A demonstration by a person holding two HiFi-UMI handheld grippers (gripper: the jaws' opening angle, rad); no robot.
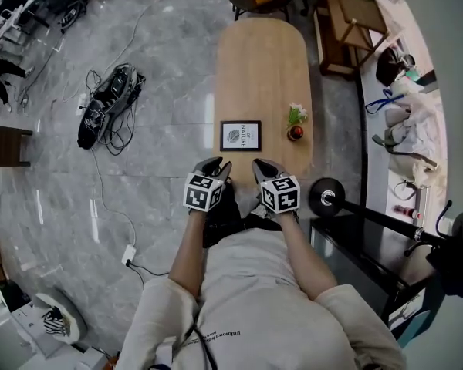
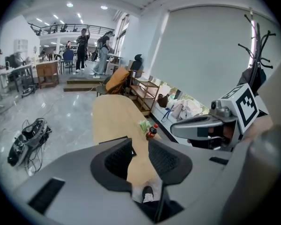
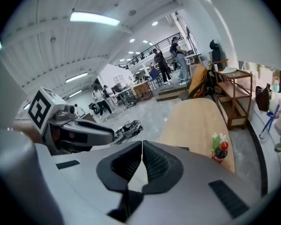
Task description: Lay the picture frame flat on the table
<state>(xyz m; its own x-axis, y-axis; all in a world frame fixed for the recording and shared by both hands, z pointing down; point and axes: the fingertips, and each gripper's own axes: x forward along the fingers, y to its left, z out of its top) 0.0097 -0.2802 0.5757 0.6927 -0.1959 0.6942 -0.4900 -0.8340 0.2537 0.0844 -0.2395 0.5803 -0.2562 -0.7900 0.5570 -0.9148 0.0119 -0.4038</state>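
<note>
Wood counter (image 1: pixel 262 60) carries the picture frame (image 1: pixel 240 136) at your near end, so you're staged just short of it: left tongs (image 1: pixel 213 166) parted and empty, right tongs (image 1: pixel 264 167) closed on nothing.

The person wears a pale, off-white T-shirt (image 1: pixel 255 284) with short sleeves (image 1: pixel 158 314). It carries a thin line of small dark print (image 1: pixel 216 334) across the chest. A dark cable (image 1: pixel 204 347) runs down the shirt front.

The left hand-held gripper (image 1: pixel 215 166) and the right hand-held gripper (image 1: pixel 264 166) match each other. Each has a smooth light-grey shell with black rectangular slots to either side of the jaws. The jaws are black and curved, lined with ribbed, dotted pads (image 2: pixel 118 159). Just behind each set of jaws sits a white cube (image 1: pixel 203 192) printed with bold black square markers. Beside the cube is a small grey camera housing (image 2: pixel 218 106).
</note>
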